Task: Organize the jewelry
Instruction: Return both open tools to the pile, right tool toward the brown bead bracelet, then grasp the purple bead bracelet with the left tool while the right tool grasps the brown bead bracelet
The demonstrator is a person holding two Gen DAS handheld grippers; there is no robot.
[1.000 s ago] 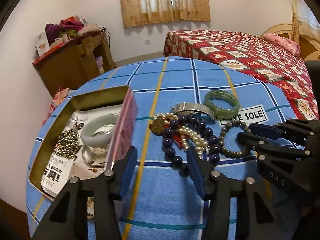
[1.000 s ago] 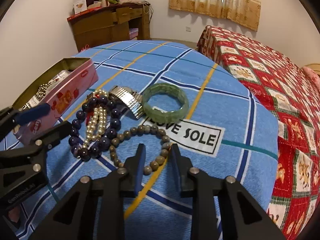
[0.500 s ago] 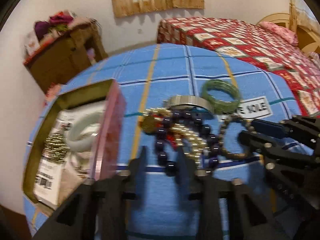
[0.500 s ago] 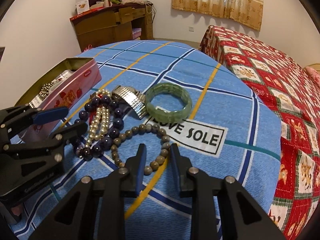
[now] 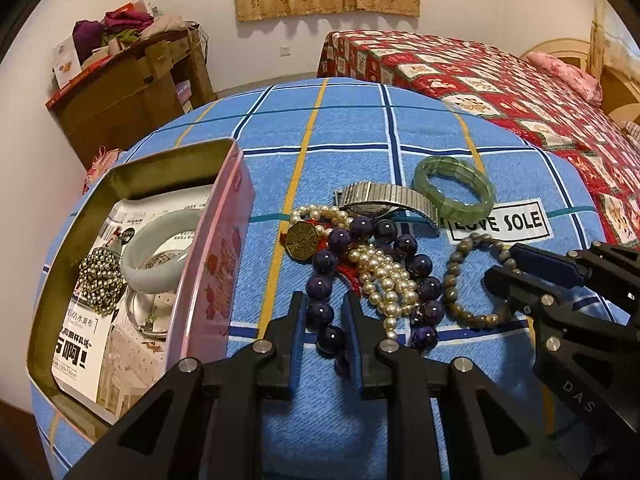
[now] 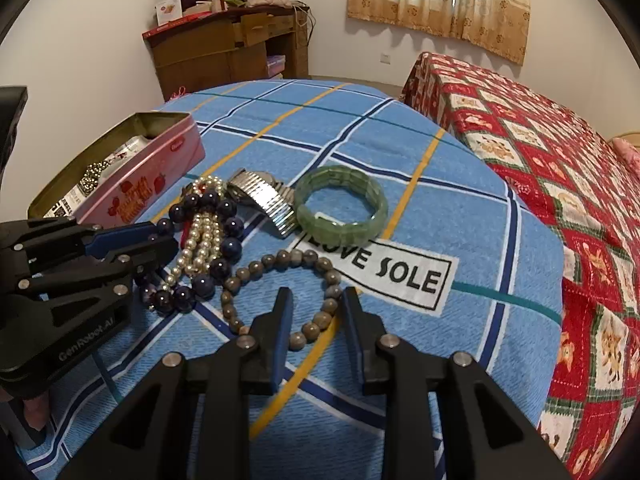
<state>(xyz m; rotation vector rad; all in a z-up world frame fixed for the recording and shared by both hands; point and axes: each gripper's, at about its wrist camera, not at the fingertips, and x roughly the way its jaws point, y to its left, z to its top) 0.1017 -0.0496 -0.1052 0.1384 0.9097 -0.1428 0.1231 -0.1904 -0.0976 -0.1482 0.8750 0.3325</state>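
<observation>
On the blue checked cloth lies a heap of jewelry. My left gripper (image 5: 323,300) has its jaws closing, and the pads press on two beads of the purple bead necklace (image 5: 320,314). My right gripper (image 6: 314,300) is also closing, its pads against the near side of the brown bead bracelet (image 6: 280,260). A pearl strand (image 5: 380,276) and a brass octagon pendant (image 5: 303,240) tangle with the purple beads. Behind them lie a metal watch (image 5: 384,196) and a green jade bracelet (image 5: 454,192). The open pink tin (image 5: 216,280) at the left holds a pale bangle (image 5: 160,240) and a gold bead cluster (image 5: 100,280).
The blue cloth (image 5: 340,128) covers a rounded surface that drops off on every side. A red patterned bed (image 6: 560,160) stands close on the right. A wooden desk (image 6: 224,52) piled with clothes is against the far wall. A printed leaflet lines the tin.
The left jaws went from wide apart to narrow around the purple beads, shifting right of the tin. The right jaws narrowed slightly on the brown bracelet without moving.
</observation>
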